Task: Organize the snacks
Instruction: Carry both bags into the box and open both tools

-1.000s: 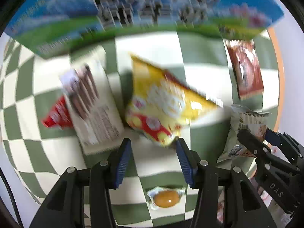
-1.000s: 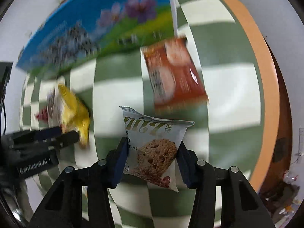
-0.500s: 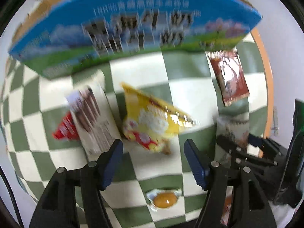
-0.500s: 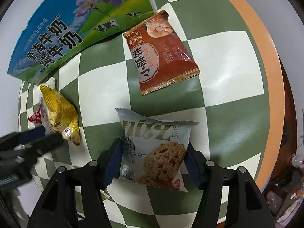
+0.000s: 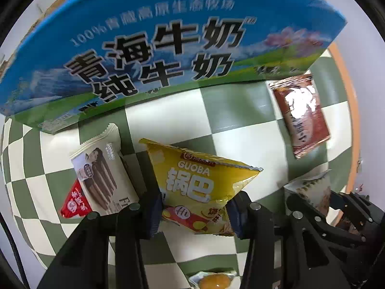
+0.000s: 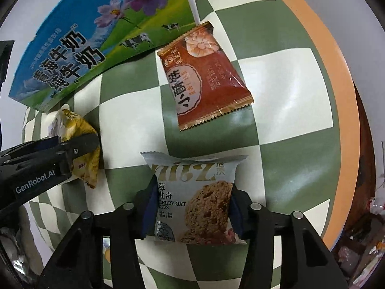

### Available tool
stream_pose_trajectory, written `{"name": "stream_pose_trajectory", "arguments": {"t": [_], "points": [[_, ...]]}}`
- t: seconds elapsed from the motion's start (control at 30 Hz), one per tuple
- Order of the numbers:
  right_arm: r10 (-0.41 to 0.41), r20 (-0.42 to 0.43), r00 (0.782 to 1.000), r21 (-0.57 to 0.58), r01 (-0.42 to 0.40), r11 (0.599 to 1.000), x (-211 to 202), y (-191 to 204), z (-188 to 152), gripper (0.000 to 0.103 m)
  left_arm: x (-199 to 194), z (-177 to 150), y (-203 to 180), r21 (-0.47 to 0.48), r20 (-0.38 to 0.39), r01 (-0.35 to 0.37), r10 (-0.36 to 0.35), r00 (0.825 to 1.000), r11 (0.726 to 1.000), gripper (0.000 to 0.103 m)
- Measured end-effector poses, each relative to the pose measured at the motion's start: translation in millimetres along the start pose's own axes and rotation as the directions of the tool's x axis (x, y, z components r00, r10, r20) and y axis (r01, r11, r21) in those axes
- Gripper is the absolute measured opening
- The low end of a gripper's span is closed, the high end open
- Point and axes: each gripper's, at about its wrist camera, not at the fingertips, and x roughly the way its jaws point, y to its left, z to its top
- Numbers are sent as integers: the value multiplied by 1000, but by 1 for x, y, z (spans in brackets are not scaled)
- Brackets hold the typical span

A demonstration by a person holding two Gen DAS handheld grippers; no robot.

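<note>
A yellow crisp bag (image 5: 195, 187) lies puffed on the checked surface (image 5: 240, 125), its lower end pinched; beside it a cream wafer packet (image 5: 101, 168) overlaps a red sachet (image 5: 74, 204); a grey oat-cookie pack (image 6: 195, 200) lies flat; a brown-red pack (image 6: 204, 77) lies slanted near the blue milk box (image 5: 156, 48); a small jelly cup (image 5: 214, 281) sits nearest.

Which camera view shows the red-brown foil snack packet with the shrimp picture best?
The right wrist view. There the red-brown foil snack packet lies flat, sharp and whole on the green-and-white checked tablecloth, its print readable. In the left wrist view it sits near the right edge, blurred and washed out by glare.
</note>
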Motion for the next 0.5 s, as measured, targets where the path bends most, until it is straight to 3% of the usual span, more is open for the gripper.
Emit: {"name": "stream_pose_trajectory", "arguments": {"t": [0.13, 0.3, 0.5], "points": [[34, 19, 999, -12, -34, 999, -19, 8, 7, 49, -30, -14, 7, -30, 17, 48, -48, 999, 998, 43], [105, 78, 991, -41, -102, 994, -59, 21, 25, 49, -84, -4, 18, -47, 78, 109, -105, 991, 993, 43], [200, 184, 963, -91, -186, 978, -124, 42, 69, 48, -157, 21, 46, -113, 196, 230, -206, 959, 966, 43]]}}
